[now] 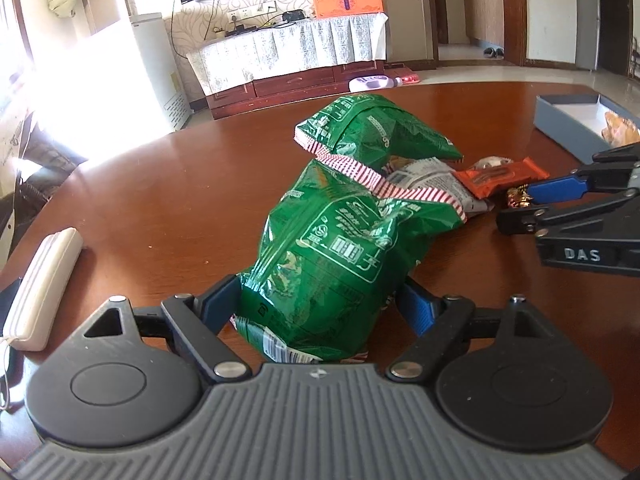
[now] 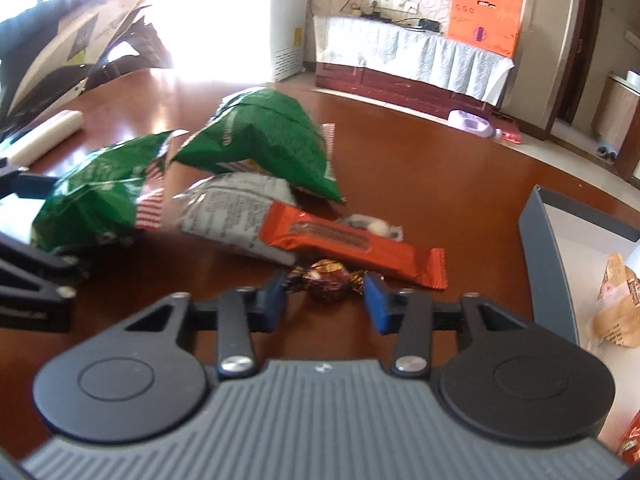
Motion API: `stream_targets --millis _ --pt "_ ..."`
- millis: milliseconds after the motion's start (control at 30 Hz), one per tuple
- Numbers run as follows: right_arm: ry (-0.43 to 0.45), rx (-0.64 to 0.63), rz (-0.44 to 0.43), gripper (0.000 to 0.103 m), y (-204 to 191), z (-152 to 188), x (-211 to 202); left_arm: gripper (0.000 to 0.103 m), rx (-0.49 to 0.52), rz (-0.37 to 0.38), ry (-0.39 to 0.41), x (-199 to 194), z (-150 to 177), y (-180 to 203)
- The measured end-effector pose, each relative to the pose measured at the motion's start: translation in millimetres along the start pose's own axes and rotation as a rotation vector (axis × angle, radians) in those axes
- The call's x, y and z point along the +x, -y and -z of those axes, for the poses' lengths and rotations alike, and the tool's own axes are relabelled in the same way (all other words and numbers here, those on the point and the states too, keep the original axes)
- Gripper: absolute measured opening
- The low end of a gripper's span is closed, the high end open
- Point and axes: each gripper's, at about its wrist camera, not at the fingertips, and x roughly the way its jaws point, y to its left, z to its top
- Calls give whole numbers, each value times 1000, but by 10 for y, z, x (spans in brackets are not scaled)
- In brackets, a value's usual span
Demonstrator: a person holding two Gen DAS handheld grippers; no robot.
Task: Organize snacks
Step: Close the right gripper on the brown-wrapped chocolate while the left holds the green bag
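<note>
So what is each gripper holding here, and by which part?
Left gripper clamps the green snack bag at its near end. Right gripper holds nothing; its open fingers straddle the wrapped candy.

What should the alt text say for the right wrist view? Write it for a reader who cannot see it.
The open right gripper brackets a foil-wrapped candy on a brown table. Behind it lie an orange snack bar, a grey packet and two green bags, with a grey box at right.
</note>
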Motion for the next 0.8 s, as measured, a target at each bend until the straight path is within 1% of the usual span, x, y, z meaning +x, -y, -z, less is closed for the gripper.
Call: stream_targets --millis 100,167,267,367,433,467,500,533,567,600,633,667,733,767,800 --pt "-7 -39 2 32 -88 42 -75 86 0 4 1 3 6 8" --pt "-11 -40 -5 32 -102 69 -119 86 5 8 3 -6 9 29" --pt "-16 -21 -7 31 -103 113 -184 85 18 18 11 -17 20 58" --pt "-21 -18 10 31 -89 147 -223 82 14 30 19 -17 13 58" --pt "-18 16 23 32 -74 169 -226 82 11 32 18 -12 7 61" --pt "-18 33 30 41 -74 164 -221 82 13 30 18 -9 6 67" --pt "-17 43 34 62 -88 158 -215 82 18 27 18 -7 4 76" --pt "-10 48 41 72 -118 154 -204 82 22 24 18 -4 5 80" --pt "-2 50 49 82 -161 148 -186 83 25 23 15 4 2 86" --pt "2 44 49 82 -211 136 -160 82 29 17 15 11 1 94" --pt "2 33 50 80 -262 122 -130 82 27 10 14 18 -7 85" --pt "1 13 70 80 -295 115 -97 82 18 19 15 23 -10 67" --pt "5 19 67 65 -279 72 -67 82 22 24 17 28 -11 65" --pt "2 40 57 44 -246 52 -58 82 32 27 20 26 -9 73" --pt "0 50 52 31 -218 46 -59 81 34 40 24 22 -10 74"
